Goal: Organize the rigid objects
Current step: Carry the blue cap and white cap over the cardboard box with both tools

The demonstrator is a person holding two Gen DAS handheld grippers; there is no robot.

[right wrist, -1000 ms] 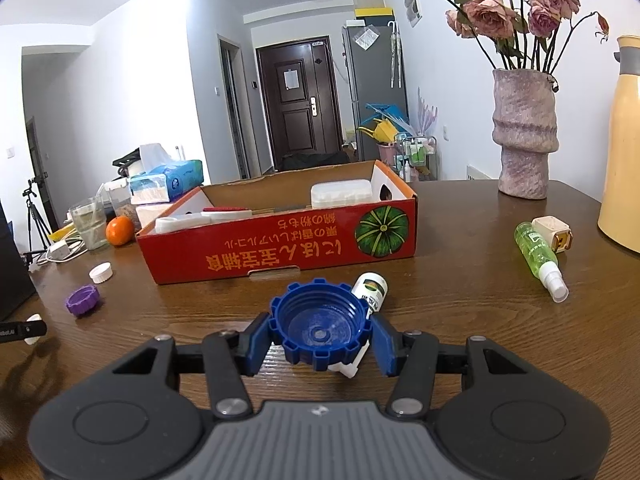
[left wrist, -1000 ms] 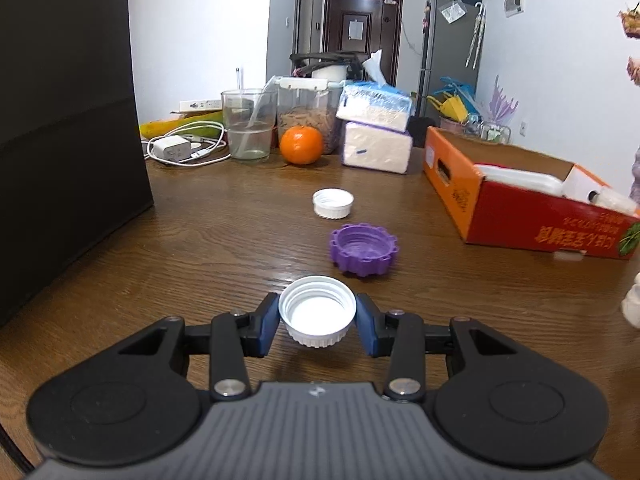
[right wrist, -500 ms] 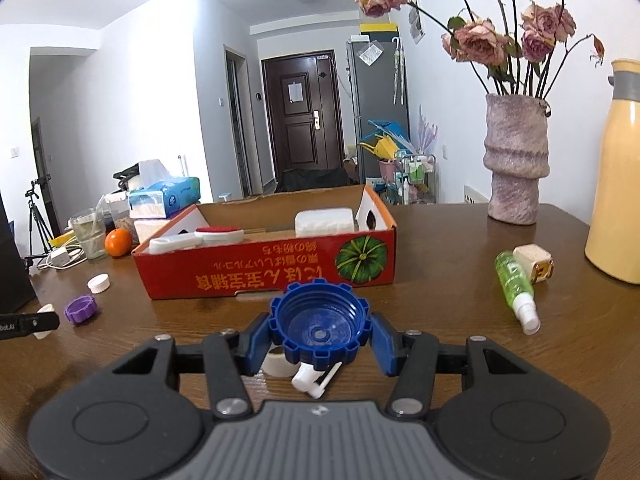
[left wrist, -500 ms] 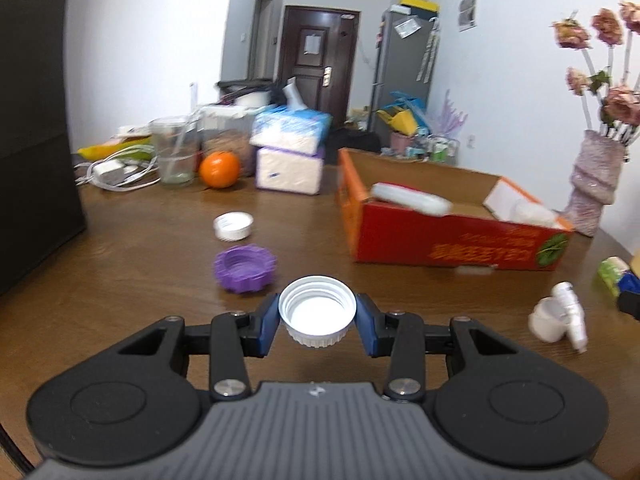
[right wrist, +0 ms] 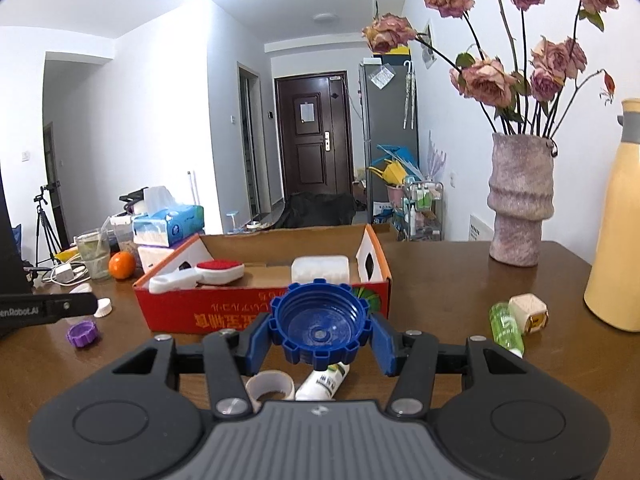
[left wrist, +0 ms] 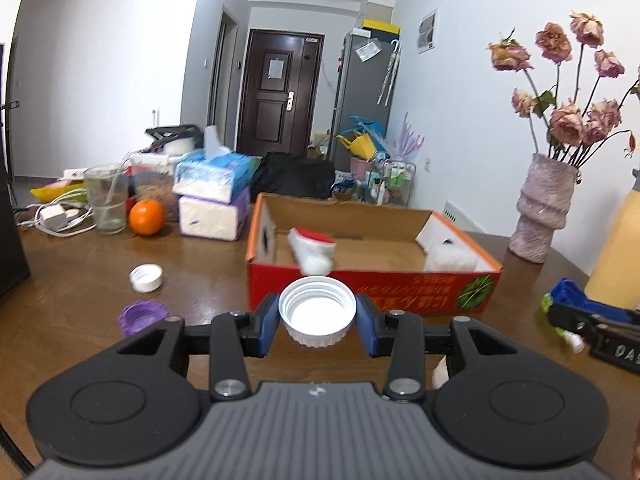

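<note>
The left gripper (left wrist: 317, 316) is pinching a white cap (left wrist: 317, 310), the right gripper (right wrist: 320, 334) a blue cap (right wrist: 320, 330). Next, both are probably going into the box (left wrist: 360, 292) at 12 o'clock.

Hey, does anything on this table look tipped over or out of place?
Yes: a green spray bottle and a small white tube lie on their sides on the brown wooden table, and a purple ridged cap sits loose.

A: What did the brown wooden table (left wrist: 208, 280) look like?
B: Polished, with a soft sheen.
A: The caps?
B: The white ribbed plastic cap (left wrist: 317, 311) was smooth and slightly glossy; the blue notched plastic cap (right wrist: 320, 327) glossy inside.
A: And the red cardboard box (right wrist: 224, 314)?
B: Matt printed outside, raw brown inside. The mottled pink vase (right wrist: 520, 200) looked rough.
</note>
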